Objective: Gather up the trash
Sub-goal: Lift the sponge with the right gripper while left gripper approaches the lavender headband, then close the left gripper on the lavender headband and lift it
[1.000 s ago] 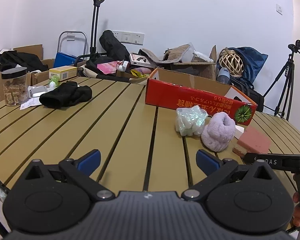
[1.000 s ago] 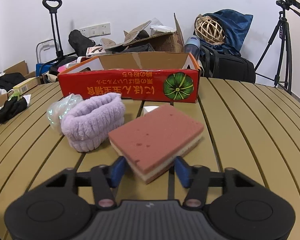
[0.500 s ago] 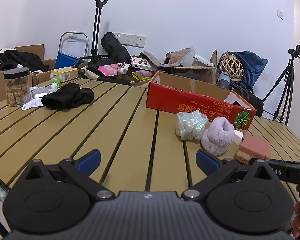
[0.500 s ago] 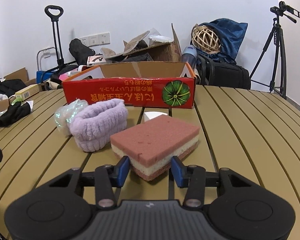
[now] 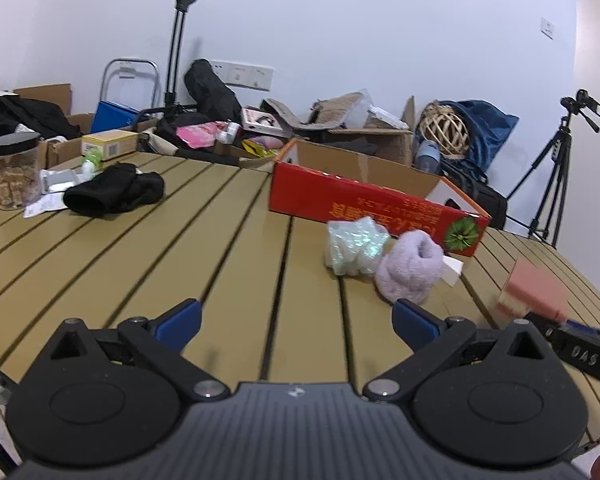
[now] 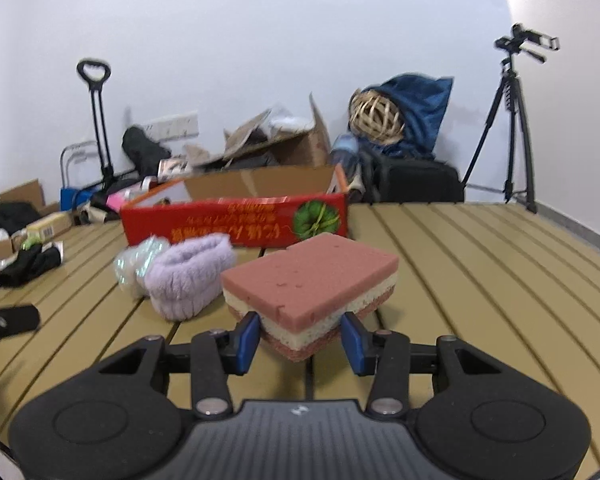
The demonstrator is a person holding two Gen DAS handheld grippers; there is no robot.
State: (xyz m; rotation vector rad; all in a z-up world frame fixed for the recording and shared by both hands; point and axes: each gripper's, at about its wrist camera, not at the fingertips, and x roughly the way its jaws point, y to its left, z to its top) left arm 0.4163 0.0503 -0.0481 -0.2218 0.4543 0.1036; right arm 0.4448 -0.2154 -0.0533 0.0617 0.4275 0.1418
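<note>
Pink foam over a cream middle layer: the sponge [image 6: 312, 280] is sitting clamped between the blue pads of the right hand-held gripper [image 6: 302, 338], near corner between the jaws, the rest projecting forward. It is hanging clear of the slatted tan surface [image 6: 480, 280]. In the left wrist view the same sponge [image 5: 534, 294] is showing blurred at the right edge, off the slats, with the black body of the right hand-held gripper just below it.

The left hand-held gripper [image 5: 296, 318] is standing wide open, nothing between its blue pads, over bare slats of the surface [image 5: 120, 272].

Items lying on the surface:
- a lilac fluffy cloth [image 6: 190, 280], just left of the sponge;
- a crumpled clear wrapper [image 6: 138, 262], touching the lilac cloth on its far left side;
- a small white block [image 5: 452, 268], tucked behind the lilac cloth [image 5: 410, 266];
- a red cardboard box [image 6: 240, 226], open at the top, printed with a green pumpkin, standing behind these items;
- a black garment [image 5: 114, 194], well apart to the far left;
- a clear jar [image 5: 14, 170] with a black lid, near the left edge.
</note>
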